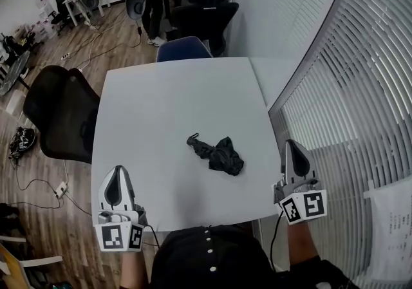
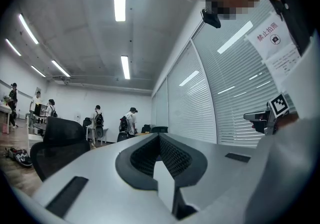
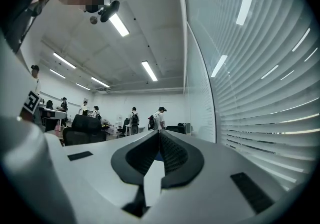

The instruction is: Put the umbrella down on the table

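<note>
1. Head view:
   - The dark folding umbrella (image 1: 215, 154) lies flat on the white surface (image 1: 167, 101), toward 5 o'clock from the middle of the surface.
   - Nothing touches the umbrella. Its slim stem end points to 10 o'clock and its loose canopy is bunched at the 4 o'clock end.
   - It looks light. The cloth is probably soft, slippery and apt to slide or unfurl if pinched, while the shaft and handle are probably stiff.
   - The narrow stem end therefore looks like the surer place to take hold, and little there seems fragile apart from the thin ribs.
   - The left hand-held gripper (image 1: 118, 177) sits at 8 o'clock from the umbrella, at the near edge of the surface.
   - The right hand-held gripper (image 1: 293, 152) is at 3 o'clock, just off the surface's right edge.
   - Both are well apart from the umbrella, so the setting-down appears finished.

2. Left gripper view:
   - The left hand-held gripper (image 2: 159, 140) has its jaws closed together with nothing between them.
   - It points level across the room, and the umbrella is not in sight.

3. Right gripper view:
   - The right hand-held gripper (image 3: 160, 138) is likewise closed and empty, with its pads meeting.
   - It faces the office beside the window blinds (image 3: 270, 108), and no umbrella shows here either.
</note>
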A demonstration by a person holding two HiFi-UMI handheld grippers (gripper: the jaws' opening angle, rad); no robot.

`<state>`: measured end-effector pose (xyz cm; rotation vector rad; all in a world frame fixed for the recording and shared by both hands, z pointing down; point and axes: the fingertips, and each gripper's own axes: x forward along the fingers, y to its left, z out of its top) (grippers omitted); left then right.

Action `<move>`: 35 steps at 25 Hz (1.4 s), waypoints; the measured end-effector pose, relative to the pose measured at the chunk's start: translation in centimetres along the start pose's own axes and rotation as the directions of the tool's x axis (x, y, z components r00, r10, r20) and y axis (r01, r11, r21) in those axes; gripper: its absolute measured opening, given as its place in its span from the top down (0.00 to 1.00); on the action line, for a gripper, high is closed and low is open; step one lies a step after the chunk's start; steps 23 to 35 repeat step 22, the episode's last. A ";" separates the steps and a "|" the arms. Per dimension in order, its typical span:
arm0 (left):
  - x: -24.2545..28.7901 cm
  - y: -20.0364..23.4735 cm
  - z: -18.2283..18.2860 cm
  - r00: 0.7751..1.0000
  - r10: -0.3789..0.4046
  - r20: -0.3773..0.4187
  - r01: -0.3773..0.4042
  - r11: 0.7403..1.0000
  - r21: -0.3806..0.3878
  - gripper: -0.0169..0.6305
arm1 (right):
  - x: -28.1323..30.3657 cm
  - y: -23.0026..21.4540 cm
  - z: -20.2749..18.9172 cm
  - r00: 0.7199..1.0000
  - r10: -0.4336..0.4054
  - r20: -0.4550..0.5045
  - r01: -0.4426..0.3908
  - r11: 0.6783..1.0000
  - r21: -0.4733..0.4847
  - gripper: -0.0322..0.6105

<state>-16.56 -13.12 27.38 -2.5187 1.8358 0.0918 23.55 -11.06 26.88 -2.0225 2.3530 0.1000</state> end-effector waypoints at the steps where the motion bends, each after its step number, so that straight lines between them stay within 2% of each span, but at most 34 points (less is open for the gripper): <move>1: 0.0 0.0 0.0 1.000 0.000 0.000 0.000 1.000 0.000 0.95 | 0.2 0.2 0.0 1.000 0.007 0.001 -0.007 1.000 0.003 0.90; 16: -0.2 0.7 -0.2 1.000 0.031 0.001 -0.031 1.000 -0.005 0.95 | 2.4 1.5 -0.5 0.998 0.054 -0.016 -0.054 0.998 -0.012 0.90; 22: -0.2 0.9 -0.3 0.999 0.039 -0.003 -0.039 0.999 -0.015 0.95 | 2.7 2.4 -0.7 0.997 0.074 -0.031 -0.076 0.995 -0.067 0.90; 35: -0.2 0.9 -0.3 0.999 0.039 -0.003 -0.039 0.999 -0.015 0.95 | 2.7 2.4 -0.7 0.997 0.074 -0.031 -0.076 0.995 -0.067 0.90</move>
